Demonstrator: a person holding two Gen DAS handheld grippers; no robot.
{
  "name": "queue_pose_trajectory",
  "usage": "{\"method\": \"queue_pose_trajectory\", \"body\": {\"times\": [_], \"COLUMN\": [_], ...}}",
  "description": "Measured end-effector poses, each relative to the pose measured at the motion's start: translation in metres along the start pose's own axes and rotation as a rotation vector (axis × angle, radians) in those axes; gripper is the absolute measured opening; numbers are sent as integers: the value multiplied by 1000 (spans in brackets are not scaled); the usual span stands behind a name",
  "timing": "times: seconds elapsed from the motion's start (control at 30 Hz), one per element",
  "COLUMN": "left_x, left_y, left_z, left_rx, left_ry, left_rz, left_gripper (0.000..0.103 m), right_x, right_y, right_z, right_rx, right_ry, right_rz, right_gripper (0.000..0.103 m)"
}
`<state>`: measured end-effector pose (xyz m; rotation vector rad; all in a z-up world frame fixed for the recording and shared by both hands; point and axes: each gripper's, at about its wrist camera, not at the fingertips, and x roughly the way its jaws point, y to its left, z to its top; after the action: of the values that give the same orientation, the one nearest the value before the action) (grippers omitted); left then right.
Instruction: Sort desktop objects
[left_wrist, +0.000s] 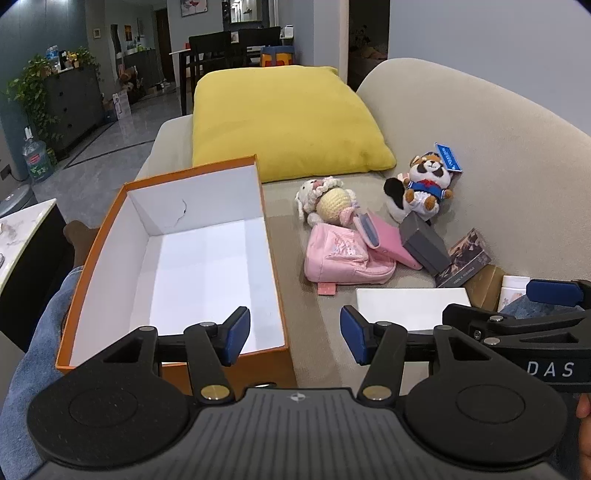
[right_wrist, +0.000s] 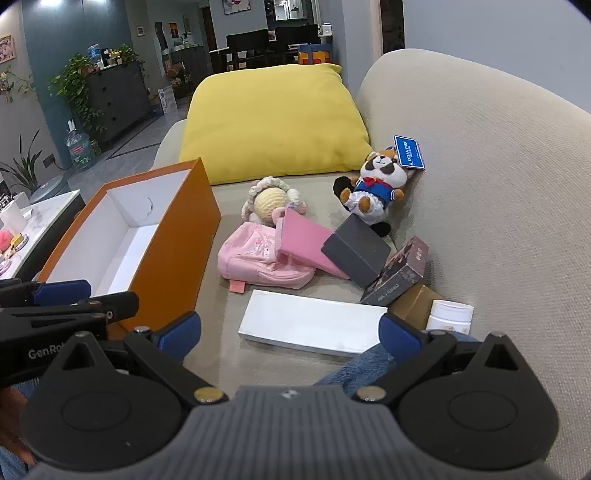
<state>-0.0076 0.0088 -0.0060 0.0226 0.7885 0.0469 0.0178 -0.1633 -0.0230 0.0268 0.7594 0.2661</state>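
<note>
An empty orange box (left_wrist: 92, 258) (right_wrist: 173, 236) with a white inside stands on the beige sofa, at the left. Right of it lies a pile: a pink pouch (left_wrist: 343, 258) (right_wrist: 258, 254), a pink box (left_wrist: 388, 236) (right_wrist: 306, 240), a grey box (left_wrist: 424, 240) (right_wrist: 354, 251), a crochet doll (left_wrist: 328, 199) (right_wrist: 273, 199), a plush panda (left_wrist: 424, 184) (right_wrist: 376, 184), a dark card box (right_wrist: 399, 273) and a flat white box (left_wrist: 410, 306) (right_wrist: 310, 325). My left gripper (left_wrist: 295, 336) hangs open over the orange box's near right corner. My right gripper (right_wrist: 291, 332) is wide open just before the white box, nothing between its fingers.
A yellow cushion (left_wrist: 284, 122) (right_wrist: 273, 125) leans at the back of the seat. A white jar (right_wrist: 448, 315) and a brown box (right_wrist: 413, 302) sit by the sofa back (right_wrist: 498, 203). Jeans-clad legs are beneath both grippers. A white side table (right_wrist: 44, 218) stands at the left.
</note>
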Motion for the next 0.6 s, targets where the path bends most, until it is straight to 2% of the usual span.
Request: {"method": "queue_pose_trajectory", "body": {"times": [0.6], "left_x": [2], "left_y": [7], "left_z": [-2], "left_rx": [-22], "left_ry": [27], "left_rz": [0], "left_gripper": [63], "right_x": [3], "right_y": [8], "right_z": [-2], "right_rx": [-21], "right_ry": [9], "right_rz": [6], "right_gripper": [102]}}
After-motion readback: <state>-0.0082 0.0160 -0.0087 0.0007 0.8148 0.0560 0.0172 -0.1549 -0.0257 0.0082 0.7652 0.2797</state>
